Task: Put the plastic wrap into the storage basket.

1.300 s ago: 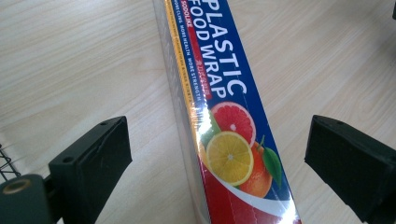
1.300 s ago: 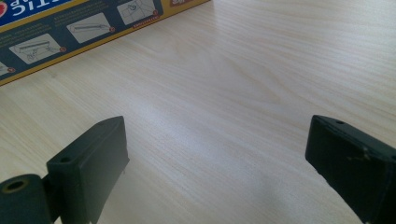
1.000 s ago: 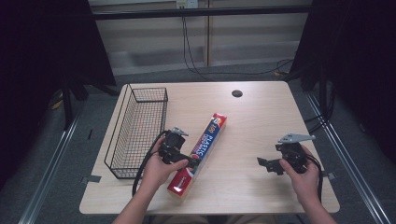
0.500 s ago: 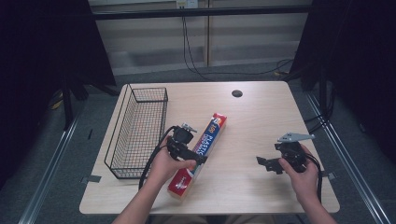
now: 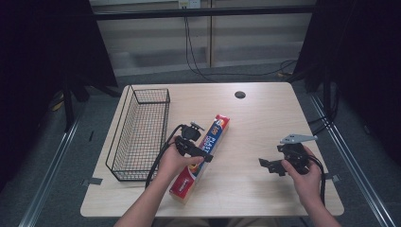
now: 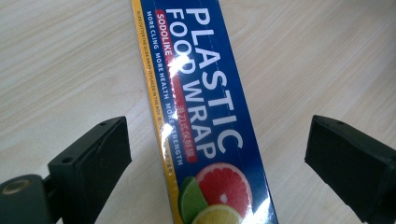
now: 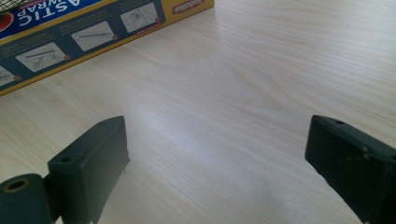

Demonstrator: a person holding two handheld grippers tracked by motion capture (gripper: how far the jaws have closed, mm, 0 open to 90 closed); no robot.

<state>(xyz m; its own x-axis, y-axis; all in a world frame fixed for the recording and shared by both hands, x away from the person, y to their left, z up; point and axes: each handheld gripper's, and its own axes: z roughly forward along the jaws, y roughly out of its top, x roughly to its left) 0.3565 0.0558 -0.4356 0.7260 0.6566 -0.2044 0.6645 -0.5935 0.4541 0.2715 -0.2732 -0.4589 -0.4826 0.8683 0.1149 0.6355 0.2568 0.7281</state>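
Since a second ago the left hand-held gripper (image 5: 204,156) has slid over the plastic wrap box (image 6: 205,121), jaws just narrowing yet apart astride it, ready to clamp.

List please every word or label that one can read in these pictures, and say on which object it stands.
"PLASTIC FOOD WRAP": large white letters on the blue top of the plastic wrap box.
"SODOLIKE": white on the red band beside them.
"MORE CLING MORE HEALTH MORE STRENGTH": small white line along the same top.
Yellow edge print and the red band's other characters: too small to read.
Box side, right gripper view: instruction drawings and a red logo, both blurred.
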